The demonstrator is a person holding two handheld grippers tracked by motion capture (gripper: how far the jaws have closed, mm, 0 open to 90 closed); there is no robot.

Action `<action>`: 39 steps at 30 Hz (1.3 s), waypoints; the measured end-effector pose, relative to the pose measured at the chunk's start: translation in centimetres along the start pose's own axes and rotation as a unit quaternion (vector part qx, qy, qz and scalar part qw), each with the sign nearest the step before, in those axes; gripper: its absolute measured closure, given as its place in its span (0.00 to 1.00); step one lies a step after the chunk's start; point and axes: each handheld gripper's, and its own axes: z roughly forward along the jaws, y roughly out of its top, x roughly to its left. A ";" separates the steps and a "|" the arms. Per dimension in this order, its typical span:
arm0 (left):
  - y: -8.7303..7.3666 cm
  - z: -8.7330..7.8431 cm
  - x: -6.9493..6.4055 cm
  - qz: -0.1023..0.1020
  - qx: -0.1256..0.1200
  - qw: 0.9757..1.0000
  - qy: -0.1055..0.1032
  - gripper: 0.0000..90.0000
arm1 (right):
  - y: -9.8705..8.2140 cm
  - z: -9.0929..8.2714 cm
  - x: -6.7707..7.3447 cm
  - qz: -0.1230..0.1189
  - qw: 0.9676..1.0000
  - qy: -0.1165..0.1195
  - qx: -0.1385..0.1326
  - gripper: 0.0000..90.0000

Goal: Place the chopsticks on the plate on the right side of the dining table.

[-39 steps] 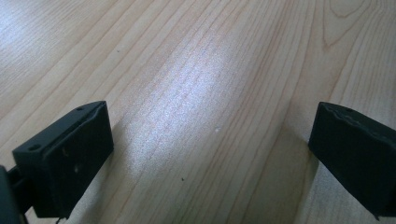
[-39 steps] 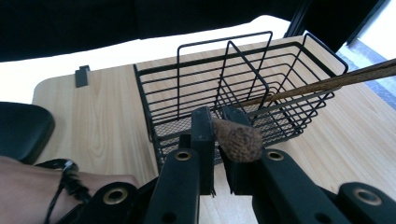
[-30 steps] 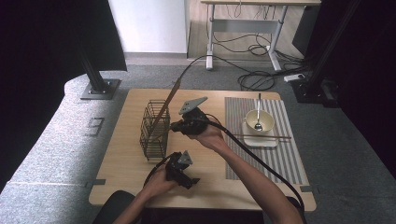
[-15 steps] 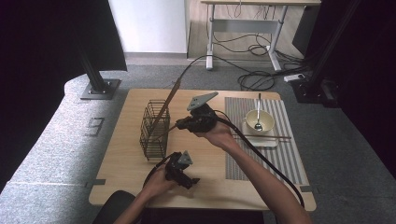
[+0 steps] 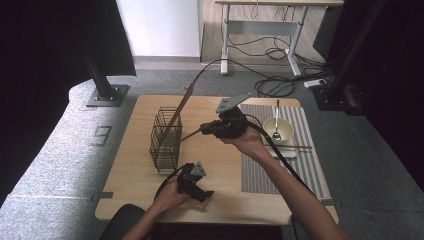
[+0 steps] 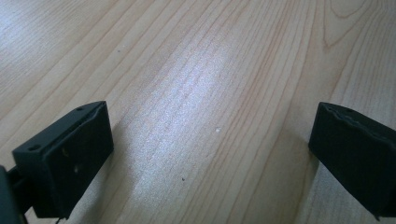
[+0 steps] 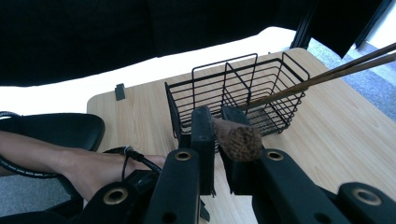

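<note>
A chopstick is clamped in the right tongs, pointed at the basket on the bench. The left tongs are held apart, low over bare wood.

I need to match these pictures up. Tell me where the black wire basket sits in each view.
High view: the black wire basket stands left of centre on the wooden table, in front of the right claw.
Left gripper view: not in it.
Right gripper view: upper centre, beyond the right claw.
Shared landmark: the long wooden stick leaning out of the basket.
</note>
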 end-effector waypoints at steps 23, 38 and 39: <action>0.0 -0.5 0.7 -0.023 0.007 1.000 -0.002 0.00 | -2.3 -6.4 -0.4 0.020 0.999 -0.039 -0.013 0.92; 0.9 -2.7 1.4 -0.021 -0.044 0.998 -0.026 0.00 | -5.7 -9.4 0.2 0.032 0.998 -0.051 -0.005 0.92; 0.9 -2.9 1.4 -0.018 -0.045 0.999 -0.025 0.00 | -6.0 -9.4 0.3 0.033 0.998 -0.051 -0.004 0.92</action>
